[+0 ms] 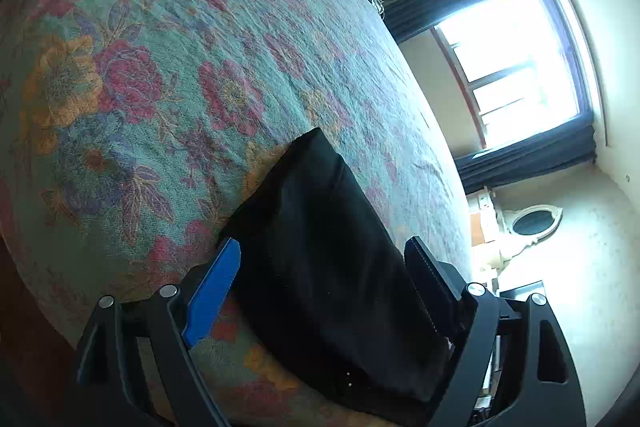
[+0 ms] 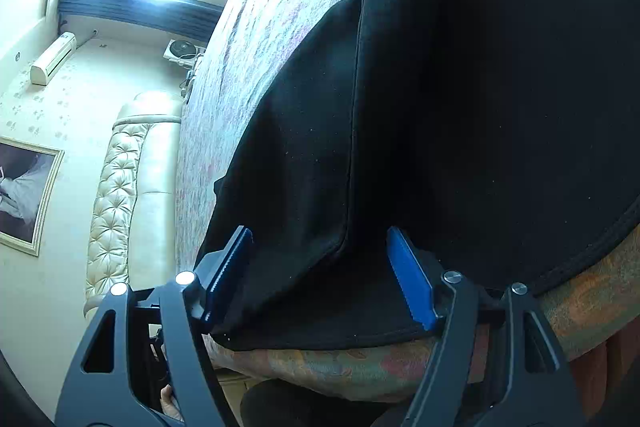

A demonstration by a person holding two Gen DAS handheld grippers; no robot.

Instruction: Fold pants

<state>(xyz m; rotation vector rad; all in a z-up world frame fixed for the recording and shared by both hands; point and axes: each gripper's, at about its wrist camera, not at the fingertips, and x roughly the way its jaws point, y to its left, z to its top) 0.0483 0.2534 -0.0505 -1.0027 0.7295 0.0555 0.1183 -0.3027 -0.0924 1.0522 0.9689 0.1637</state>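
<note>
We see both tools, left (image 1: pixel 320 283) and right (image 2: pixel 320 275), wide open, holding nothing, with the pants (image 1: pixel 320 247) lying long straight ahead between their fingers.

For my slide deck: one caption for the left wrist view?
Open left hand-held gripper straddling folded black pants on a floral bedspread, window beyond.
</note>
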